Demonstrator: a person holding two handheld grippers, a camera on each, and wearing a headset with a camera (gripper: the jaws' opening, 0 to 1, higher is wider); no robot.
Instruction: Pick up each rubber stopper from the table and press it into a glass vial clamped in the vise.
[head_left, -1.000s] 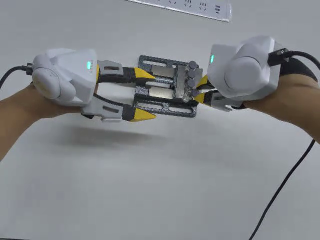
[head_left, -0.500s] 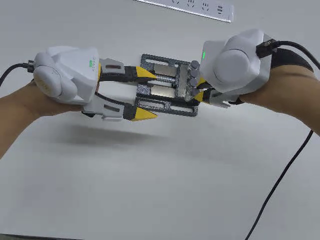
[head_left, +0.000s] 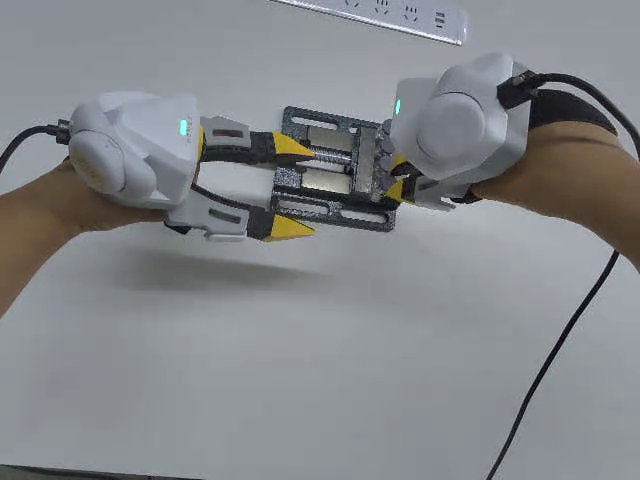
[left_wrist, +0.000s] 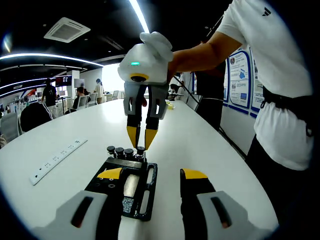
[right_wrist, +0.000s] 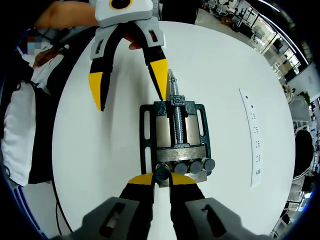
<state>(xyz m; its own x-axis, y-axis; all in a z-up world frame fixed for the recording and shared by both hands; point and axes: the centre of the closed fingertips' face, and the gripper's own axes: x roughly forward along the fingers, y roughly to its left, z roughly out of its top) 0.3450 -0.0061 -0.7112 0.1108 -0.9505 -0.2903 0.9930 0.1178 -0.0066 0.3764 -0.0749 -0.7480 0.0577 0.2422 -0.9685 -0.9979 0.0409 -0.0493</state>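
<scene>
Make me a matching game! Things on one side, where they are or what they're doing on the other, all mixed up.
Things:
1. left yellow-tipped gripper
2. right yellow-tipped gripper
3. dark metal vise
4. long white power strip

States:
A. lies along the white table's far edge
B. jaws spread wide
C. clamps a row of stoppered glass vials
D. jaws pinched on the end dark rubber stopper

Pairs: 1-B, 2-D, 3-C, 4-A.

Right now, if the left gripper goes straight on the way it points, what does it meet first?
Probably the vise: one jaw of the open left gripper lines up with it, the other with bare table. If it passes above, the vials and the right gripper come next; height is unclear.
</scene>
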